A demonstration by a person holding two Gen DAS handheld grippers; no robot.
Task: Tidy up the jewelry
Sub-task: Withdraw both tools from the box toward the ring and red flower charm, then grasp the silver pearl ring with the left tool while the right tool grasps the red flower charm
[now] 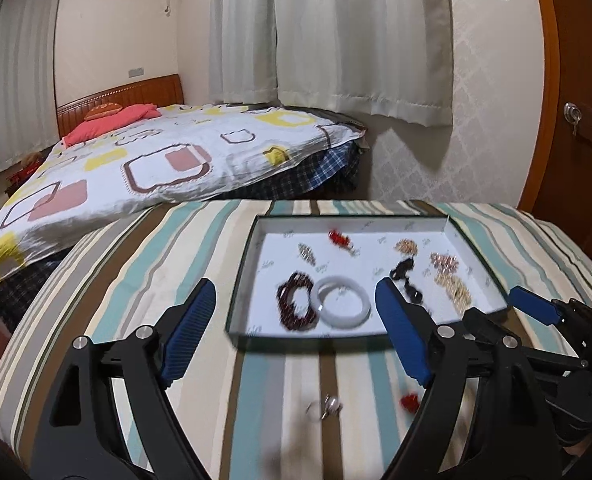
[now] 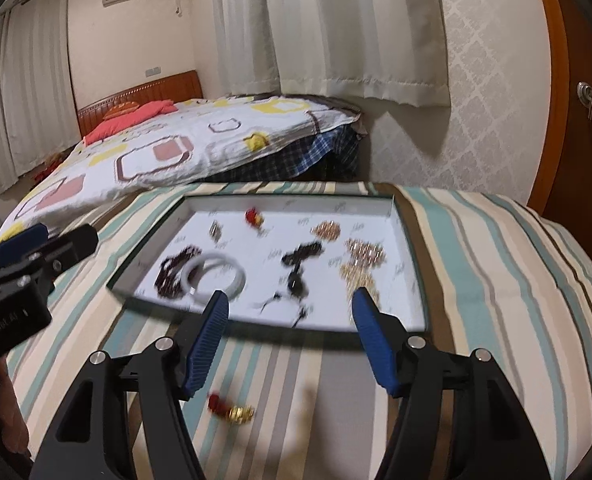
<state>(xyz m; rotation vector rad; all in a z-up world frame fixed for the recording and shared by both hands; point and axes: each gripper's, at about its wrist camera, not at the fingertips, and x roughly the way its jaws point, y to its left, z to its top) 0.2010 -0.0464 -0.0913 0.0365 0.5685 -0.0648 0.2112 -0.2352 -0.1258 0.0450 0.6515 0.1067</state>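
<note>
Now: both grippers over striped cloth, jaws spread, nothing held.

Left wrist: left gripper [image 1: 292, 312] spread wide, empty, just short of tray [image 1: 243, 280]. In tray: white bangle [image 1: 342, 300] touching dark bead bracelet [image 1: 296, 306], black piece [image 1: 406, 276], gold chains [image 1: 450, 280], red charm [image 1: 340, 239]. On cloth [image 1: 136, 280], near side of tray: small silver piece [image 1: 326, 407], red piece [image 1: 410, 402]. Right gripper [image 1: 536, 308] at right edge.

Right wrist: right gripper [image 2: 290, 312] parted, empty, tips at tray [image 2: 144, 260] near rim. Bangle [image 2: 216, 276] beside left finger. Red-and-gold piece [image 2: 232, 408] on cloth [image 2: 496, 280] below jaws. Left gripper [image 2: 36, 248] at far left. Blurred throughout.
</note>
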